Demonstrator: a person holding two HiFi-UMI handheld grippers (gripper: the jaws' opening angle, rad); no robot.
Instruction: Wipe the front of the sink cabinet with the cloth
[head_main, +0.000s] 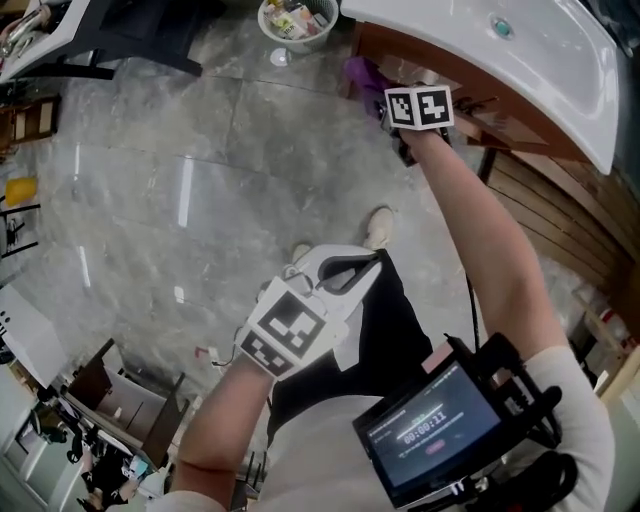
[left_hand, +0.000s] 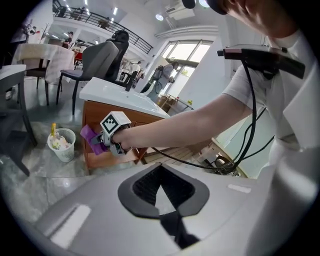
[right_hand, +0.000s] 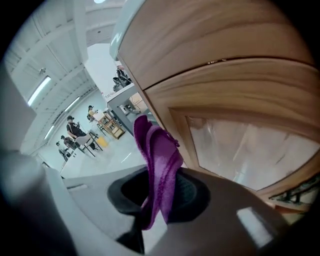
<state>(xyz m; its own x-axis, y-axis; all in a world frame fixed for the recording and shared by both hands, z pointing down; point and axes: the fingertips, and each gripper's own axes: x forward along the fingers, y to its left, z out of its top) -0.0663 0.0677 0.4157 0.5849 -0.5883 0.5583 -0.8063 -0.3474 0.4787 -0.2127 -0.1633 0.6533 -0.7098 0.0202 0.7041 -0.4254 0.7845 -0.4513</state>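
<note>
cabinet front (right_hand: 235, 95) blocking just ahead of the right gripper (right_hand: 159, 192), basin (head_main: 545, 75) overhanging above, wastebasket (head_main: 295, 22) standing to its left, floor (head_main: 180, 180) lying open behind

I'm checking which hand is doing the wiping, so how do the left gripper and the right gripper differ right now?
The right gripper is shut on a purple cloth; the left gripper is shut on nothing. The right gripper is close to the wooden cabinet front; the left gripper hangs back by the person's legs, away from the cabinet. Both carry a marker cube.
</note>
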